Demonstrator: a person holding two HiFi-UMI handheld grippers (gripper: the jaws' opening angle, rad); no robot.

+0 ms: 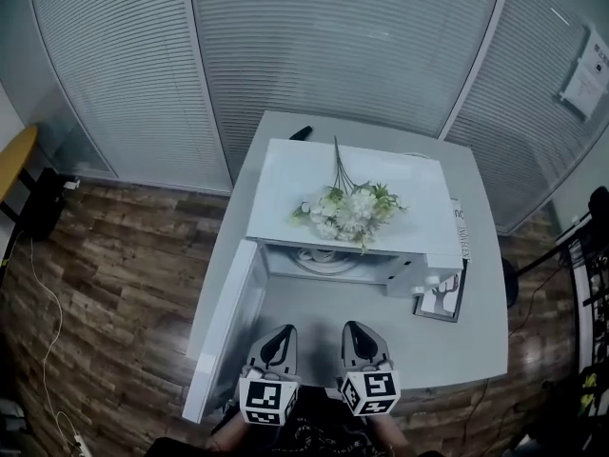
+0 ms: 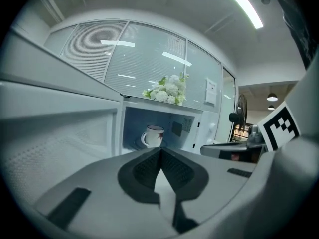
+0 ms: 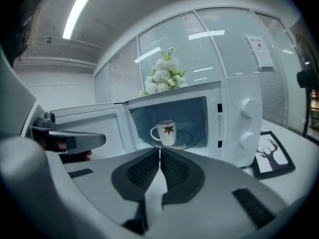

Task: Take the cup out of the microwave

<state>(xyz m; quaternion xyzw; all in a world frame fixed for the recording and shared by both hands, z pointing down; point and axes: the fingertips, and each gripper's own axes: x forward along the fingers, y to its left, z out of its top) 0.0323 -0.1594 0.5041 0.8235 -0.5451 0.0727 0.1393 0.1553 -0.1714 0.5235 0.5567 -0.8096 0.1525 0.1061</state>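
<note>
Only the gripper views show the cup [image 3: 167, 132] inside the microwave [image 3: 239, 133].

The microwave [image 1: 285, 188] is showing white outside and pale blue inside, and the cup [image 3: 166, 132] is showing white with a dark red maple leaf. The flowers [image 1: 350, 208] are showing white blooms among green leaves. The table [image 1: 476, 331] is looking light grey, the floor [image 1: 114, 284] is showing brown wood grain, and the blinds [image 1: 333, 36] are running in fine pale grey stripes. The framed picture [image 3: 271, 156] is carrying a black branching figure on white inside a black frame. The left gripper [image 1: 283, 331] and right gripper [image 1: 354, 327] are showing grey shells, black ribbed pads and black-and-white square markers.
</note>
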